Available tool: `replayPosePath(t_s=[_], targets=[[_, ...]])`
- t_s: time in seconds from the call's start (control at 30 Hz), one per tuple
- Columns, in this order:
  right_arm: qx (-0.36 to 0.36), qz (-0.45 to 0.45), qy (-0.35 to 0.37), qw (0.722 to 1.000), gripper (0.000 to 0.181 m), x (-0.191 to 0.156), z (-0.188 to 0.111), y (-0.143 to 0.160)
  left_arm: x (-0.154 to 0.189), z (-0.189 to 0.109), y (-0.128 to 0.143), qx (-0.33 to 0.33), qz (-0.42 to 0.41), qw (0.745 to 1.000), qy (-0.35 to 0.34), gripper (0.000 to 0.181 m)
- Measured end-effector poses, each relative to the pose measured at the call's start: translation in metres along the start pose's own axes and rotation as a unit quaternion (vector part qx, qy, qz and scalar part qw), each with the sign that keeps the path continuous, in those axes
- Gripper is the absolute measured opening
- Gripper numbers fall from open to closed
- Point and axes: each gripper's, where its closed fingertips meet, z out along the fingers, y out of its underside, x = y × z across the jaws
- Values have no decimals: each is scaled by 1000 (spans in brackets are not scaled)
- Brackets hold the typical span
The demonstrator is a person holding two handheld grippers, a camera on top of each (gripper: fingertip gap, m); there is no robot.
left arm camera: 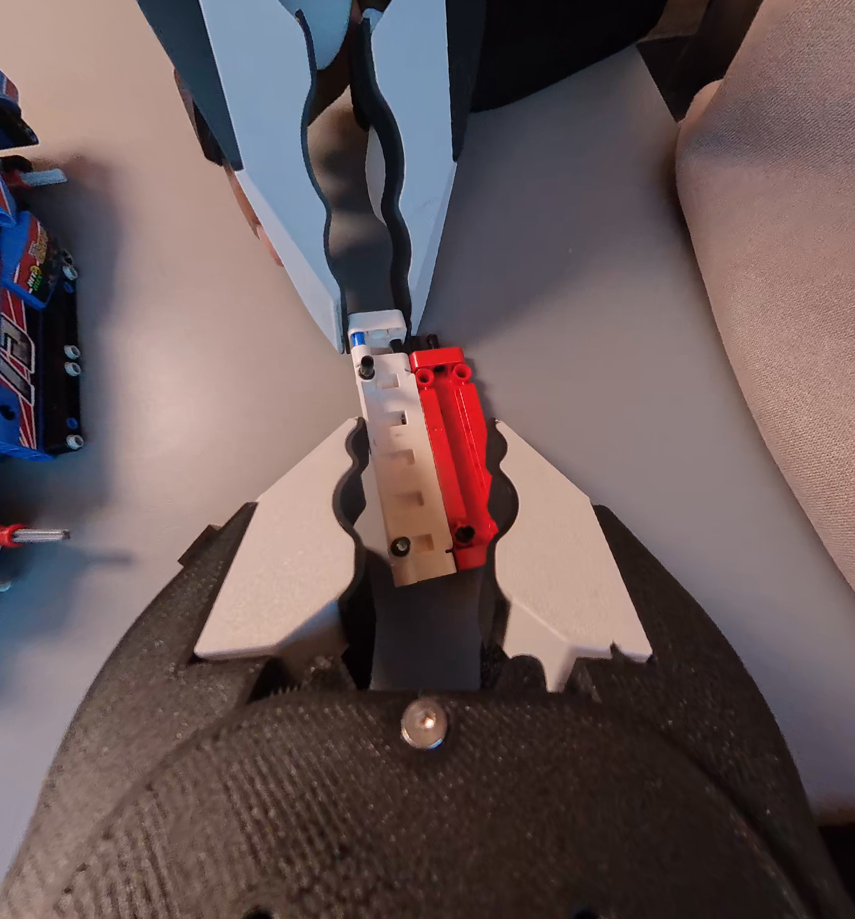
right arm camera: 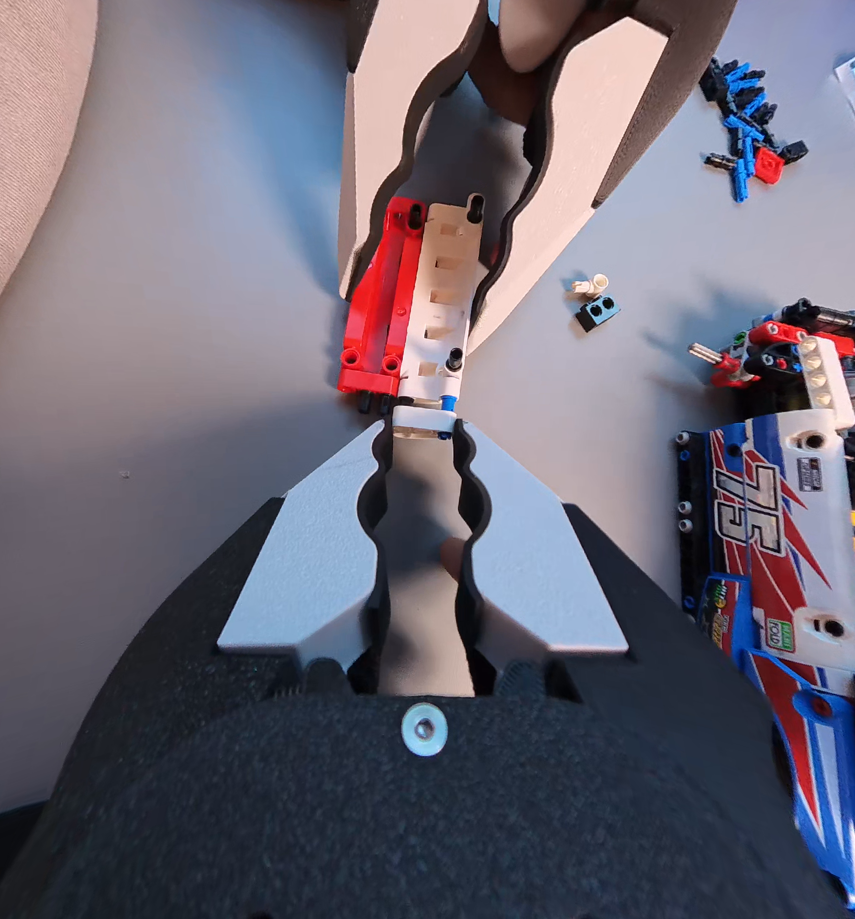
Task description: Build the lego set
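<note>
My left gripper [left arm camera: 425, 422] is shut on a sub-assembly made of a red panel [left arm camera: 457, 457] and a white panel [left arm camera: 405, 477] joined side by side, with black pins in them, held just above the grey table. My right gripper [right arm camera: 423, 425] faces it and is shut on a small white piece [right arm camera: 423, 428] with a blue pin at the sub-assembly's end. In the left wrist view the right gripper [left arm camera: 378, 323] comes down from the top onto that piece [left arm camera: 378, 321]. In the right wrist view the left gripper [right arm camera: 410, 308] holds the red panel [right arm camera: 380, 288] and the white panel [right arm camera: 440, 298].
A partly built blue, red and white race car [right arm camera: 773, 522] stands at the right, also in the left wrist view [left arm camera: 7, 323]. A pile of blue and black pins [right arm camera: 748, 119], a black brick [right arm camera: 597, 308] and a cream connector [right arm camera: 592, 284] lie nearby. A grey cushion [left arm camera: 788, 298] borders the table. There is about 4 cm between the tips of the two grippers.
</note>
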Motion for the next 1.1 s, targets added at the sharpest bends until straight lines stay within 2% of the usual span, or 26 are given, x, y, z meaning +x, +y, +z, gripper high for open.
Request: replayPosePath(t_s=[0.27, 0.5, 0.57, 0.6, 0.7, 0.9, 1.03, 1.1], targets=[[9, 5, 26, 1000, 22, 1, -1, -1, 0, 0, -1, 16, 8, 1000, -13, 47], [3, -29, 51, 998, 21, 1, -3, 0, 0, 0, -5, 33, -6, 999, -9, 45], [12, -26, 50, 998, 21, 0, -2, -2, -3, -3, -9, 48, -15, 999, -13, 25], [11, -22, 53, 998, 21, 0, -2, -2, -4, -4, -9, 50, -22, 998, -11, 25], [20, 15, 53, 998, 27, 6, -6, -2, -5, -5, -9, 46, 2, 998, -31, 27], [54, 70, 75, 993, 29, 10, -17, 0, -9, -6, -10, 53, -50, 997, -29, 19], [114, 146, 112, 976, 35, 24, -36, -8, -26, -19, -25, 124, -117, 984, -50, 3], [158, 176, 145, 961, 34, 35, -47, -21, -41, -27, -26, 153, -166, 972, -69, 2]])
